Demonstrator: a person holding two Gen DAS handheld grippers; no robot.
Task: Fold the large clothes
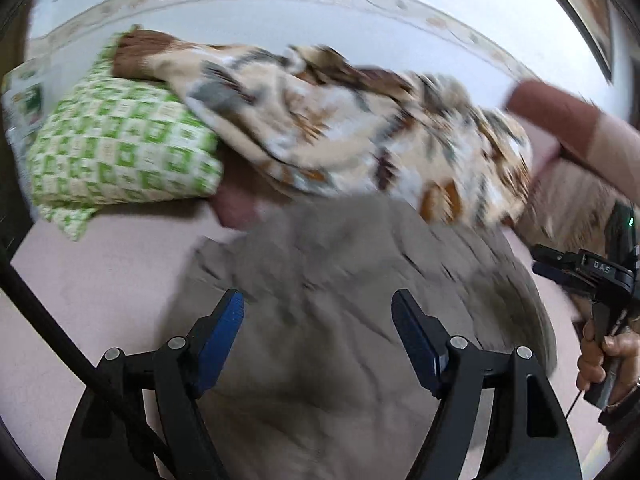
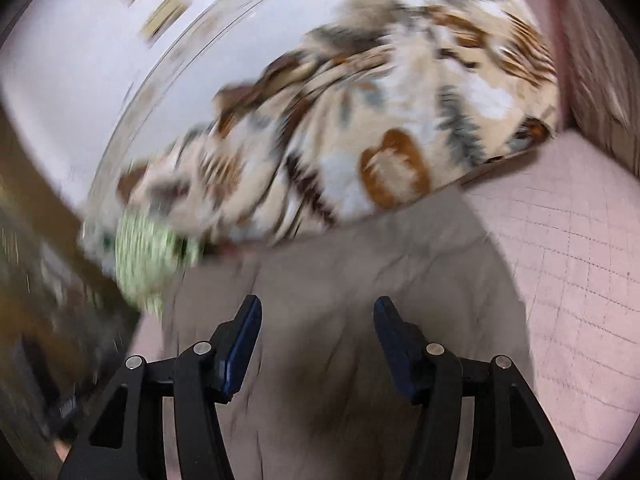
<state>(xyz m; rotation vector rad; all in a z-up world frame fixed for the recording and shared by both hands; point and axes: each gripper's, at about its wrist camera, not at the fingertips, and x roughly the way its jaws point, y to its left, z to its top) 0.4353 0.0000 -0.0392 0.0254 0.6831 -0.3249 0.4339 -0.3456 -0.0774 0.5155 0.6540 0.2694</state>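
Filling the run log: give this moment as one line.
left gripper open | right gripper open | both above grey-brown cloth garment | none held

black left gripper (image 1: 318,312), blue pads, silver pivot screws; right gripper (image 2: 318,318) alike; pinkish sleeve (image 1: 616,152)

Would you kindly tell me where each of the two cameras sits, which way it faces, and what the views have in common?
Left wrist: sits on the left gripper, looking forward and down over its open jaws at the grey garment; the right gripper, a hand and a sleeve show at right.
Right wrist: sits on the right gripper, facing down over open jaws at the same garment; only its own jaws show.
Shared: the garment, the patterned blanket, the green pillow, the pink bed sheet.
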